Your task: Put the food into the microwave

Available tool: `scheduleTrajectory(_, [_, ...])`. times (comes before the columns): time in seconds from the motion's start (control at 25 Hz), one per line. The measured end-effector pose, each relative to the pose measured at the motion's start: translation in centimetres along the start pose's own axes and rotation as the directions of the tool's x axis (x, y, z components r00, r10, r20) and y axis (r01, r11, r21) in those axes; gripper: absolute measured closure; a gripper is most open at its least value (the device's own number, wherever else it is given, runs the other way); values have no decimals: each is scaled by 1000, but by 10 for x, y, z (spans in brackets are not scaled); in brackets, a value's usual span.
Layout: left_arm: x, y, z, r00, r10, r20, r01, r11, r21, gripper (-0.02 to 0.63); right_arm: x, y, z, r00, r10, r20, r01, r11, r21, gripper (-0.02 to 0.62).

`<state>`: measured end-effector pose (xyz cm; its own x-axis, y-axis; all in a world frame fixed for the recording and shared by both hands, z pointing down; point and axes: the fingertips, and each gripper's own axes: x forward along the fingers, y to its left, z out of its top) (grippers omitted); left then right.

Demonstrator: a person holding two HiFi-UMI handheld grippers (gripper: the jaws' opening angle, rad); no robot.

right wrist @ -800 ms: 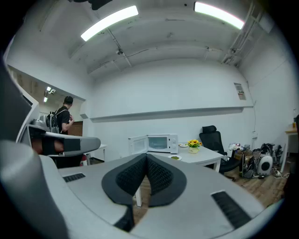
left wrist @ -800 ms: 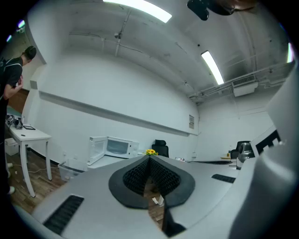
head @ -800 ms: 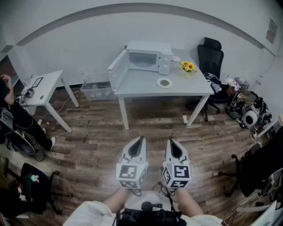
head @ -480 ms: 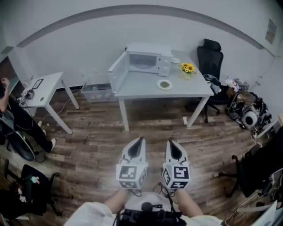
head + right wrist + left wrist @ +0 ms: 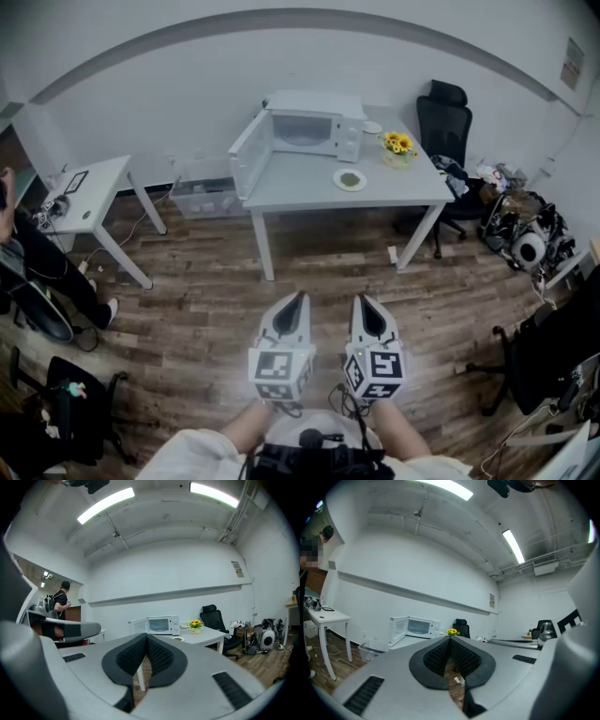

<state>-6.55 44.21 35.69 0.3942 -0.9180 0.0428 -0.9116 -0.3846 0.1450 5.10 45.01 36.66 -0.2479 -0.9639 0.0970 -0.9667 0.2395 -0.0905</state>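
Left tool (image 5: 297, 298) and right tool (image 5: 365, 302) both closed, empty, held near body, well apart from worktop (image 5: 291, 186). Food plate (image 5: 349, 176) lay on worktop, right of microwave (image 5: 314, 128); door (image 5: 250, 152) open. Best approach: walk closer, open one tool, grip plate rim, keep plate level.

White table (image 5: 300, 186) stands on plank floor (image 5: 206, 309); microwave (image 5: 314, 131) at tabletop's 11 o'clock, door swung open to the left; plate of food (image 5: 349, 176) near centre, toward 6 o'clock; pot of yellow flowers (image 5: 397, 145) at 2 o'clock; clear storage box (image 5: 204, 195) on floor at table's 9 o'clock; small side table (image 5: 94, 187) farther that way.
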Motion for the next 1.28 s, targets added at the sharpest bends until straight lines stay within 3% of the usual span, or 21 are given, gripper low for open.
scheduleTrajectory(0.52, [56, 14, 6, 1000, -28, -7, 28, 999, 33, 595, 49, -12, 11, 999, -27, 23, 27, 1000, -2, 572])
scheduleTrajectory(1.28, [201, 29, 21, 1000, 20, -21, -19, 998, 55, 595, 178, -89, 37, 1000, 8, 19, -8, 1000, -4, 572])
